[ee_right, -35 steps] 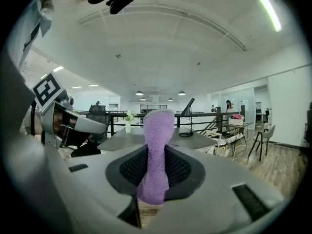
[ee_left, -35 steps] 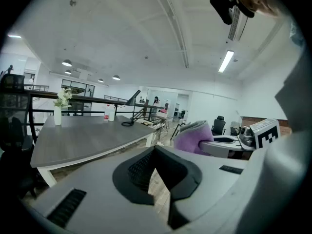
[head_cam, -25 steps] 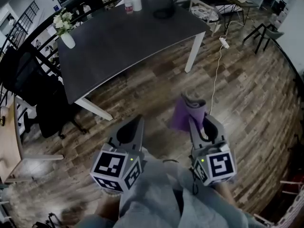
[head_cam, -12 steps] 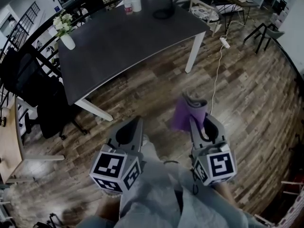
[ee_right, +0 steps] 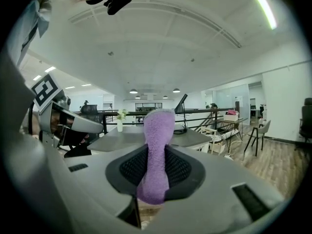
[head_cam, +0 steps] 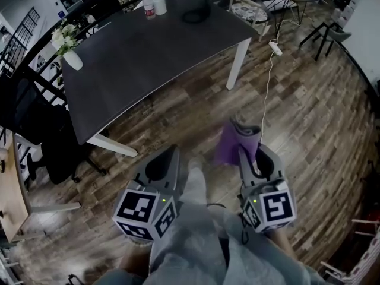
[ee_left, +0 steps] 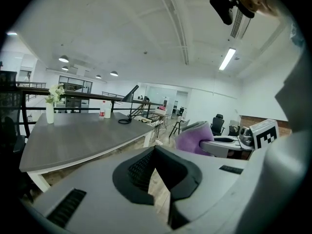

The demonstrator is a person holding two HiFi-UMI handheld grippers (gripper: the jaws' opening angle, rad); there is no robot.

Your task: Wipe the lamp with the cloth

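The black lamp point(head_cam: 195, 13) stands at the far edge of the dark table point(head_cam: 136, 58); its angled head point(ee_left: 130, 93) shows in the left gripper view and again as the lamp point(ee_right: 181, 106) in the right gripper view. My right gripper point(head_cam: 249, 154) is shut on a purple cloth point(head_cam: 236, 140), which sticks up between the pads as a folded strip of cloth point(ee_right: 157, 150). My left gripper point(head_cam: 168, 154) is held beside it, shut with nothing in it point(ee_left: 155, 154). Both hang over the wood floor, well short of the table.
On the table stand a white vase of flowers point(head_cam: 66, 47), a bottle point(head_cam: 148, 6) and a white cup point(head_cam: 159, 1). A power strip with its cable point(head_cam: 274, 47) lies on the floor right of the table leg point(head_cam: 234, 69). Black office chairs point(head_cam: 35, 117) stand at left.
The table has slid up and left in the head view, and a light shoe has come forward between the grippers. Both grippers keep their pose, and the cloth stays clamped.
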